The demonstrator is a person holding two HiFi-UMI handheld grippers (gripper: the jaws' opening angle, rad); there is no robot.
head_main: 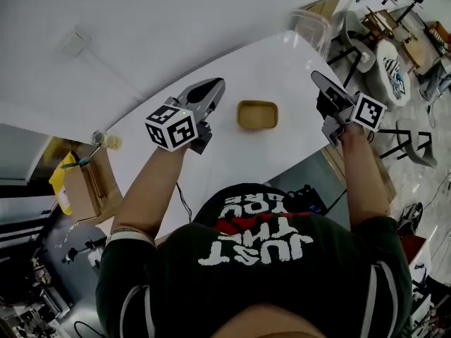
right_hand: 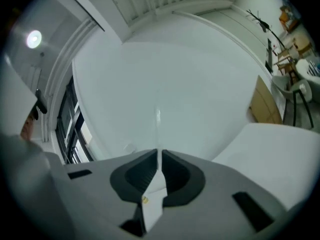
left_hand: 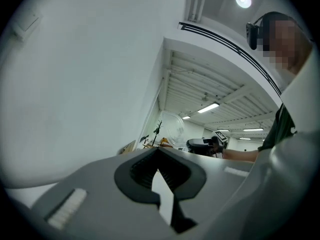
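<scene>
A shallow tan tray lies on the white table, between my two grippers. My left gripper is raised over the table to the tray's left, jaws shut with nothing in them. My right gripper is lifted near the table's right edge, also shut and empty. In the left gripper view the left gripper points up at the wall and ceiling, its dark pads meeting at the tips. In the right gripper view the right gripper faces the white wall, its pads nearly touching.
A clear plastic container stands at the table's far end. An open cardboard box with a yellow item sits on the floor at the left, a small bottle above it. Chairs and small tables crowd the right.
</scene>
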